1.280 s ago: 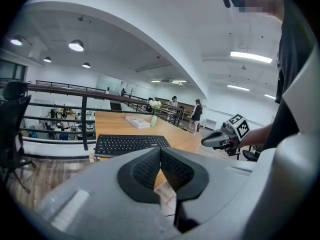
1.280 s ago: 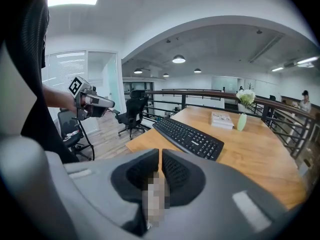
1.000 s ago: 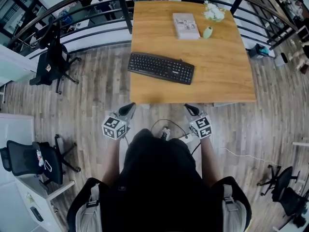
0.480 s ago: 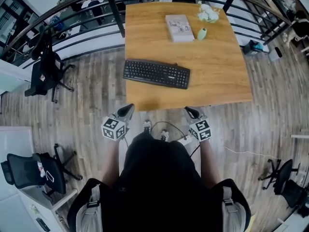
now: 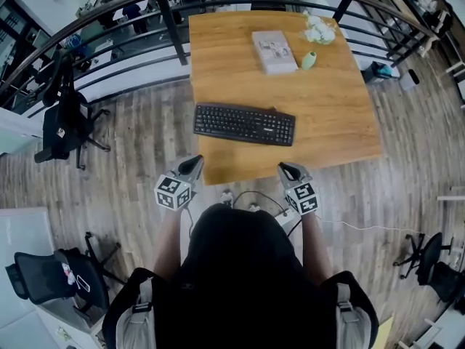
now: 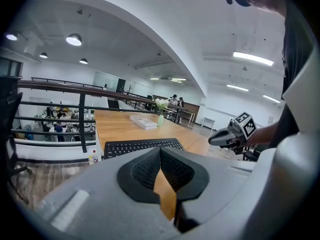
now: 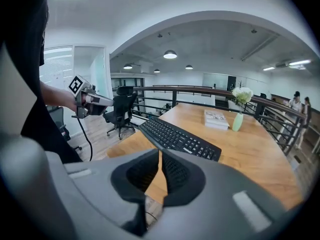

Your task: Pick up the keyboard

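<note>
The keyboard (image 5: 244,124) lies flat near the front left corner of the bench (image 5: 341,100), with its left end close to the left edge. A bump could push it off there, and a grab at one end only could let it tip and slip. The left gripper (image 5: 192,167) is closed tight and empty, just off the front edge. The right gripper (image 5: 287,170) is closed and empty too.

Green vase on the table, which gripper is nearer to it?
Right. The right gripper is at the near edge of the table, towards the side where the green vase stands. The left gripper is by the near left corner, farther away.
</note>
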The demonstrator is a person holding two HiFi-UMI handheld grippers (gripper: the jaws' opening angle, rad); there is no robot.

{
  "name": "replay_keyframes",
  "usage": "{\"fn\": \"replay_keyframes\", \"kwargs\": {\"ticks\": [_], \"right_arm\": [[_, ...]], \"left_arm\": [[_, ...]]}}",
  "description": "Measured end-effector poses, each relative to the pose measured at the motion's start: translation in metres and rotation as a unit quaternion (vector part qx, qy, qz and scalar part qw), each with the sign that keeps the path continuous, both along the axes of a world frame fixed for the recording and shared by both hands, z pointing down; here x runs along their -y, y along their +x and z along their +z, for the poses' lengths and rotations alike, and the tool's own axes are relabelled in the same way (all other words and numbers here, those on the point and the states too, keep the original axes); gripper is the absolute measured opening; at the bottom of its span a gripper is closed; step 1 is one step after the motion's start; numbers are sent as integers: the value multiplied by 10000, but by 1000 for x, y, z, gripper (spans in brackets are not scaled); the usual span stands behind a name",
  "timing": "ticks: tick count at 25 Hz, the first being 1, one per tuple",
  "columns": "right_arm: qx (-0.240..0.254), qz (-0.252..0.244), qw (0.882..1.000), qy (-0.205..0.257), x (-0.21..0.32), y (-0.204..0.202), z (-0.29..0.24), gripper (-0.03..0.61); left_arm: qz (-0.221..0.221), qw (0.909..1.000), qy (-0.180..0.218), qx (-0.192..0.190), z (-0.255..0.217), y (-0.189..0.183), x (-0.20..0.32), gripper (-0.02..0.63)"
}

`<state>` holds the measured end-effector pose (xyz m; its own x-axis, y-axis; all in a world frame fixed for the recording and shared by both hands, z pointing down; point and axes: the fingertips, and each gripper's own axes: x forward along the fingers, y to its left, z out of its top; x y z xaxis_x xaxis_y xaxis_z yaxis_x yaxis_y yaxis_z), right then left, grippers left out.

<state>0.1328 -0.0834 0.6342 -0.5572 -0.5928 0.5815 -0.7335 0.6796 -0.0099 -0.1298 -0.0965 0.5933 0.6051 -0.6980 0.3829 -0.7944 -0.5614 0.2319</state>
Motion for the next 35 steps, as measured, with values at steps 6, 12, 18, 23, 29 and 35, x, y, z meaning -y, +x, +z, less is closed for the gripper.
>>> {"fn": "replay_keyframes", "kwargs": {"ticks": [6,12,18,23,29,35], "right_arm": [[-97,91,9999,-5,15,-35,12,20],[-177,147,9997,60,26,-55,9,21],[-192,343,9992,-5,31,-52,12,20],[-360,456,9982,-123,36,-38,13,21],[-318,620,9976,-63,64,-16,13,21],[-305,685,9972,-63,90,4,19,21]], "left_arm": [[-6,9999,38,113,13,-39,27,12],[9,9999,96,74,11,-64,52,12],[74,9999,72,14,14,-67,61,12],[130,9999,-67,-17,21,-69,62,12],[-109,9999,86,83,19,-78,76,12],[-196,9997,-19,170,24,-73,97,12]]}}
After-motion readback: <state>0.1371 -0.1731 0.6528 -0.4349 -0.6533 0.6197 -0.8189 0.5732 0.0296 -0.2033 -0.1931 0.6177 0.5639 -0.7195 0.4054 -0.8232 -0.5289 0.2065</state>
